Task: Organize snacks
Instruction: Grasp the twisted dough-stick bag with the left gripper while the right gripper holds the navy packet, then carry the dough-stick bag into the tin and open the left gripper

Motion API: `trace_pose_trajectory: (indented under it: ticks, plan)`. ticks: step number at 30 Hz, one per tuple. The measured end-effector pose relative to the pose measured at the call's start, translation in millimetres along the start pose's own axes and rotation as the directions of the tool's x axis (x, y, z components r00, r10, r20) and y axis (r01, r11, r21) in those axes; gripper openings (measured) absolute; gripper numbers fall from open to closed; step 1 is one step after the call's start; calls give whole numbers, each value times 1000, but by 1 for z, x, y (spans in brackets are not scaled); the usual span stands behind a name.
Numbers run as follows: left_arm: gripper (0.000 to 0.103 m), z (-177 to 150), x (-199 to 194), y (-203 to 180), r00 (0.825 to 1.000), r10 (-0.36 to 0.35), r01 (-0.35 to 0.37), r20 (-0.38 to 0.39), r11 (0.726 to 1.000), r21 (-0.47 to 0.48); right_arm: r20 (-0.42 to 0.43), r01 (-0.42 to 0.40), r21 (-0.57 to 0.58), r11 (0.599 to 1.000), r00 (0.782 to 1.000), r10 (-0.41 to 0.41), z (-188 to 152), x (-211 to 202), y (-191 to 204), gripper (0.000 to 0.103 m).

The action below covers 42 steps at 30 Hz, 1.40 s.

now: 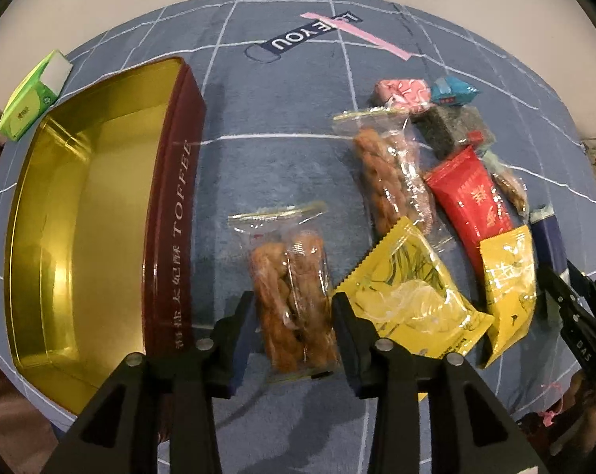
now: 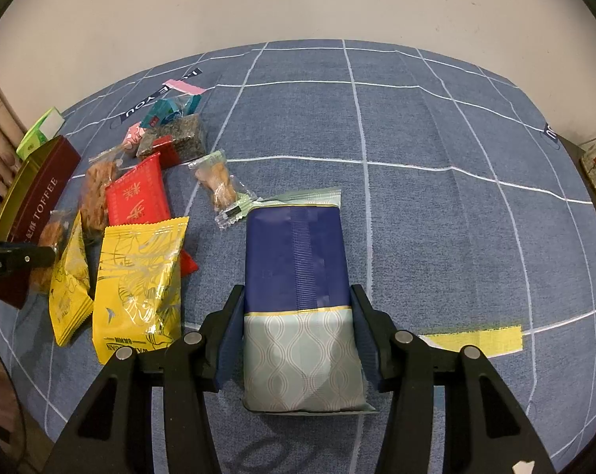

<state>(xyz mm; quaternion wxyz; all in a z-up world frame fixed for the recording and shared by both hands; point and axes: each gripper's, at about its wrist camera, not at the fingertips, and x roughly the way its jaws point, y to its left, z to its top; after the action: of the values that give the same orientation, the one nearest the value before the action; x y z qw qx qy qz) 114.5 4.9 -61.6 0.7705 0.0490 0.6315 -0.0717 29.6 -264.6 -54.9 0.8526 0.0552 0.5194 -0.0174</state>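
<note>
Now the left hand-held gripper (image 1: 294,316) pinches a clear bag of fried twists (image 1: 292,292), low in the middle of the left wrist view, with its two pads pressed on the bag's sides. The bag seems to be just above the blue checked cloth (image 1: 282,150) of the counter, but I cannot tell if it is lifted or lying there. The open toffee tin (image 1: 81,213), gold inside and empty, fills the left side of this frame, just beside the bag.

The right hand-held gripper (image 2: 298,339) has its fingers at both sides of a blue and pale green pack (image 2: 298,296) in the lower middle of the right wrist view. The pads look touching the pack, so I judge it is gripped.

The other snacks lie in a loose pile at the right of the left wrist view: a second twist bag (image 1: 388,173), a red packet (image 1: 467,197), two yellow packets (image 1: 412,296) and small sweets above them.

I think the step in hand is to carry the twist bag into the tin. To do it well, lift it higher than the red wall first, because the soft bag hangs down and can catch on the rim. Keep the grip gentle, as twists break easily. Lay it flat against one inner wall, so room is left for the pack and the others.
</note>
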Motion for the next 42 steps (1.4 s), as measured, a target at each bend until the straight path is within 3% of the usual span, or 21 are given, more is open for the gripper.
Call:
trace_pose_trajectory:
  ticks: [7,13,26,33,42]
  plan:
    - [43,5,9,2,1000,9,-9,-5,1000,-18,0,2,-5,1000,1000,-2,0,0,0,48]
    - [38,4,8,2,1000,13,-13,11,1000,18,-3,9,-10,1000,1000,-9,0,0,1,48]
    - [38,-9,-44,10,996,-20,13,92,997,76,-20,37,-22,999,999,-37,2,2,5,48]
    - [38,-13,-63,57,991,42,-48,123,998,46,-27,67,-31,997,997,-68,3,4,9,48]
    - [38,-19,-45,139,987,146,-144,65,989,-28,-37,89,-9,996,995,-89,4,5,11,47]
